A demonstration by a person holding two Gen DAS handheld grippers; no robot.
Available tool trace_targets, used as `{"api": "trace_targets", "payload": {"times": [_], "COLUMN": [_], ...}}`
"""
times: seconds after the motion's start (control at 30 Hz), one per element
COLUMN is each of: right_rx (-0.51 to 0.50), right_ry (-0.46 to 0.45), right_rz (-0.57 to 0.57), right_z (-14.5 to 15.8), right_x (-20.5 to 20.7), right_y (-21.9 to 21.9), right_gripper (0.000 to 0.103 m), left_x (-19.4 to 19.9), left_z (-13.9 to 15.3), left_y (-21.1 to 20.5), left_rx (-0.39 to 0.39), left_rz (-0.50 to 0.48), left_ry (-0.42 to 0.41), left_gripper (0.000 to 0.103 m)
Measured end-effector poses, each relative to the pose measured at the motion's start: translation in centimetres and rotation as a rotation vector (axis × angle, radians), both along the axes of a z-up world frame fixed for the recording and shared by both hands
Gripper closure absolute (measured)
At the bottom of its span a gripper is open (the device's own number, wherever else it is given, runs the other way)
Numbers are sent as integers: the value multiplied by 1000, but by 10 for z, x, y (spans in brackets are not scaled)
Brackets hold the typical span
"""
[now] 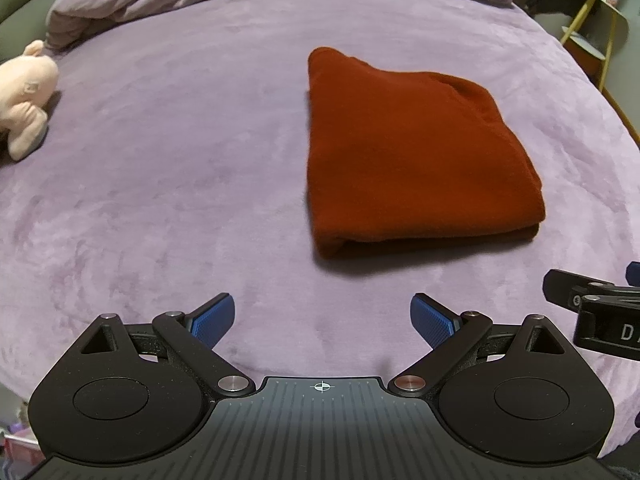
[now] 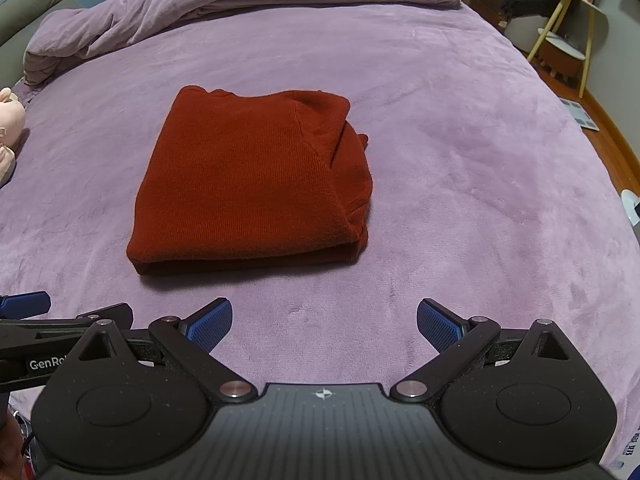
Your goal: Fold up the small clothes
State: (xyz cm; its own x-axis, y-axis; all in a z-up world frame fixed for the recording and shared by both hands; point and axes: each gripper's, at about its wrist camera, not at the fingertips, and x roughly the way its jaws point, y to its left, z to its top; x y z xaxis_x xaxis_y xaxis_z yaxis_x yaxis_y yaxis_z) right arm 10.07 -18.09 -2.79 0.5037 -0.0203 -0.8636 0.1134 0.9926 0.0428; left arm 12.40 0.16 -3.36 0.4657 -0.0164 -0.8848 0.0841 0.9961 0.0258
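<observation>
A rust-red knitted sweater (image 1: 412,152) lies folded into a compact rectangle on the purple bed cover (image 1: 160,184); it also shows in the right wrist view (image 2: 248,184). My left gripper (image 1: 322,320) is open and empty, held back from the sweater's near edge, to its left. My right gripper (image 2: 324,322) is open and empty, held back from the near edge, to the sweater's right. The right gripper's side shows at the right edge of the left wrist view (image 1: 600,312). The left gripper's side shows at the left edge of the right wrist view (image 2: 48,332).
A bunched purple duvet (image 2: 240,4) lies along the far side of the bed. A pink plush toy (image 1: 24,96) sits at the bed's left edge. A yellow-legged side table (image 2: 568,24) stands off the bed at the far right.
</observation>
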Motion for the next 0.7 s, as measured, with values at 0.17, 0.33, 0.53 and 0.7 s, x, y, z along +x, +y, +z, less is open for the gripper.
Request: {"api": "trace_targets", "payload": {"times": [0.17, 0.33, 0.53, 0.7], "right_rx": [1, 0, -1, -5], "right_ry": [0, 0, -2, -3], "right_rz": [0, -1, -4, -5], "right_z": [0, 0, -1, 0], "right_x": [0, 0, -1, -2], "right_y": [0, 0, 0, 0], "right_gripper": [4, 4, 4, 4], "left_x": [-1, 0, -4, -7], "left_z": [1, 2, 4, 0], "left_y": [-5, -5, -9, -11], "left_rx": [3, -21, 4, 52], "left_rz": [-19, -24, -30, -31], "left_ry": [-8, -9, -39, -20], "left_gripper": [5, 5, 5, 5]}}
